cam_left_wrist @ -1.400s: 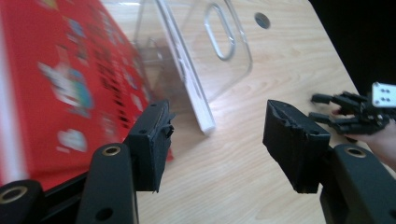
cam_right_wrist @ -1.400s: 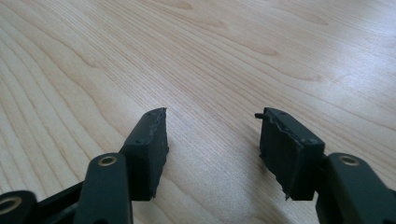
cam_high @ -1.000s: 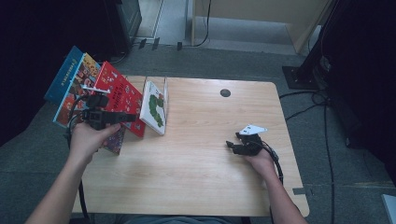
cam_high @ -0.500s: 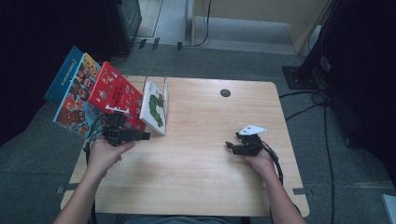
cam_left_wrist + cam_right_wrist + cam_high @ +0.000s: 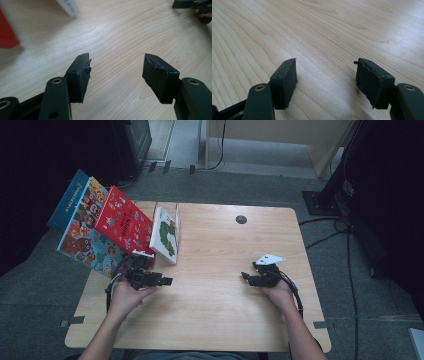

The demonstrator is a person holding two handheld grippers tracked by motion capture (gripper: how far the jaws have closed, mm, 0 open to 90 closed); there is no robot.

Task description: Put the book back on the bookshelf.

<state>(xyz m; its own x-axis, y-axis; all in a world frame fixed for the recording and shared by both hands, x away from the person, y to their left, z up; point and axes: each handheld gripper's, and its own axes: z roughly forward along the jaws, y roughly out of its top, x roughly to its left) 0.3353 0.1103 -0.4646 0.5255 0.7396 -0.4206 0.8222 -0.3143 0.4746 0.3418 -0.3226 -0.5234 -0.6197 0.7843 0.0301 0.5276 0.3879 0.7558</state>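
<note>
A grey floor surrounds a pale wooden table [image 5: 215,285], with black cables trailing off to the right. At the table's left edge three books stand fanned and leaning left: a blue book [image 5: 75,227] outermost, a red book [image 5: 122,220] in front of it, and a white book [image 5: 165,235] nearest the middle, its long axis running from the far edge toward the person, its cover facing up and left. The left gripper [image 5: 167,281] lies low over the table just in front of the white book's near corner, pointing right across the boards, apart from the book, jaws spread with nothing between them. The right gripper [image 5: 245,276] rests well apart at the right, pointing left toward the other; its jaws have just been opening and stand wide, with bare wood between them. The left gripper view [image 5: 116,72] adds what the high view cannot: the white book's bottom corner [image 5: 68,7] and a red edge [image 5: 7,37] up close, and the right gripper [image 5: 192,5] at its far corner. The right gripper view [image 5: 325,75] gives plain wood grain.
</note>
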